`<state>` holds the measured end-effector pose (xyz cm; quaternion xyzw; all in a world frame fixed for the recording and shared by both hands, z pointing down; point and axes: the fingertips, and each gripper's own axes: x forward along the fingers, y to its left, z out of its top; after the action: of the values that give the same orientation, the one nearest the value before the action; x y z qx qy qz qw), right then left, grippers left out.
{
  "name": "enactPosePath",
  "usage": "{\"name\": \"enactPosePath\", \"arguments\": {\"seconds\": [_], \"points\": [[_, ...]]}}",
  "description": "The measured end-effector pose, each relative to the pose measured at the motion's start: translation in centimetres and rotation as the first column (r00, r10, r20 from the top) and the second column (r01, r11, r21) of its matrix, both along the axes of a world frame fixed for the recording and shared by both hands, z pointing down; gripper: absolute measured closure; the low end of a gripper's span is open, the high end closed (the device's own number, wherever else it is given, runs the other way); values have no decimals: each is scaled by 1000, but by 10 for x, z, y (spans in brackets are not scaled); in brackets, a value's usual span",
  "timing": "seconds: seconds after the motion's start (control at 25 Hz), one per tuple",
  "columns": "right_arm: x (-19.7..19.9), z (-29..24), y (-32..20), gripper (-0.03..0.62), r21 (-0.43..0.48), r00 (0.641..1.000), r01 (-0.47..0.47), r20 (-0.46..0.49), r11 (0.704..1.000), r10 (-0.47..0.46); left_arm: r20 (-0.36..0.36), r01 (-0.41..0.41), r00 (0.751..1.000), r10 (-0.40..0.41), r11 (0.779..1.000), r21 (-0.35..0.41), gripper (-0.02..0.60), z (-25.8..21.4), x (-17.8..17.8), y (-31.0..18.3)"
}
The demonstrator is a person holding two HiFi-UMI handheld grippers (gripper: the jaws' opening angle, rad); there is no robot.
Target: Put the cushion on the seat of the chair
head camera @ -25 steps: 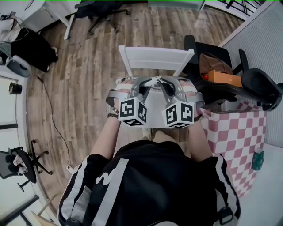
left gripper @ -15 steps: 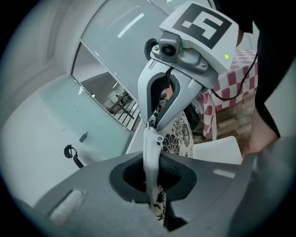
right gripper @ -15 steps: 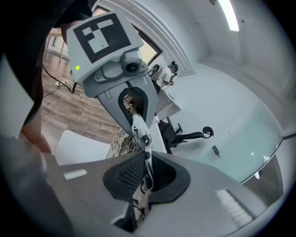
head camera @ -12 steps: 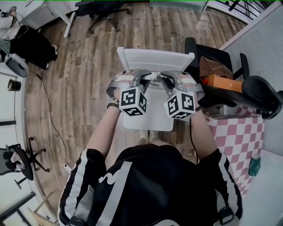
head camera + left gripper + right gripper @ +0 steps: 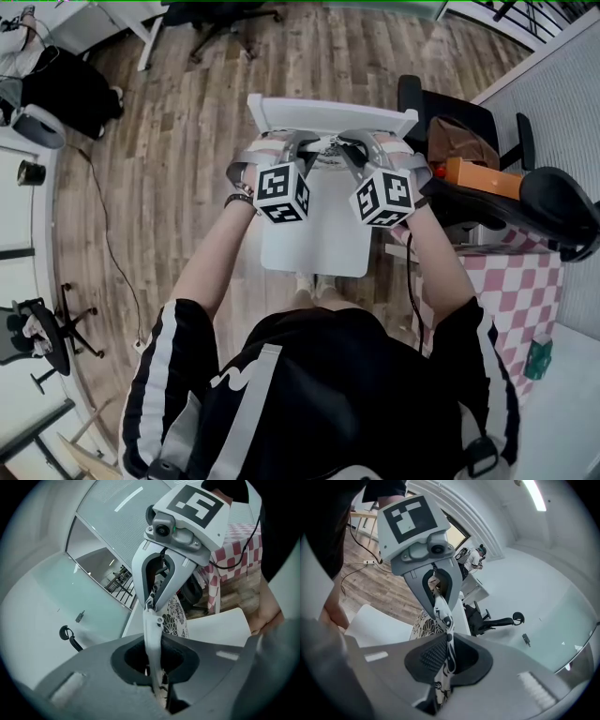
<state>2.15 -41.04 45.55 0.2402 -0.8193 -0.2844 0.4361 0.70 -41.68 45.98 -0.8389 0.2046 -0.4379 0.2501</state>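
**Cushion pinched at both ends over the back of the chair seat**

From the head view we see the left gripper and the right gripper side by side, both reaching toward the backrest of the white chair. The cushion is stretched between them at the rear of the seat, just in front of the backrest. From up here their jaws are hidden behind the marker cubes, and we cannot tell whether the cushion touches the seat.

The gripper views fill that gap. In the left gripper view the jaws stand narrow, clamped on a thin edge of the cushion, and its black flower print hangs beyond them with the bare seat beside it. The right gripper view shows the same: jaws nearly together, with the patterned cloth nipped between the pads. Each of these views also catches the other gripper biting the far end.

Only the head view shows the pink checked cloth to the right and the wooden floor.
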Motion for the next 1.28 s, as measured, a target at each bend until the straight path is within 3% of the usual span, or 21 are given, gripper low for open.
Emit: {"name": "enactPosePath", "arguments": {"seconds": [0.28, 0.72, 1.28], "points": [[-1, 8, -10, 582, 68, 999, 38, -38, 997, -36, 34, -21, 999, 20, 999, 32, 563, 7, -1, -13], [2, 41, -2, 582, 56, 988, 111, -118, 992, -104, 75, -72, 995, 69, 997, 35, 563, 40, 3, -7], [6, 47, -7, 582, 75, 990, 103, -102, 992, -95, 62, -55, 997, 52, 998, 43, 563, 44, 6, -11]]}}
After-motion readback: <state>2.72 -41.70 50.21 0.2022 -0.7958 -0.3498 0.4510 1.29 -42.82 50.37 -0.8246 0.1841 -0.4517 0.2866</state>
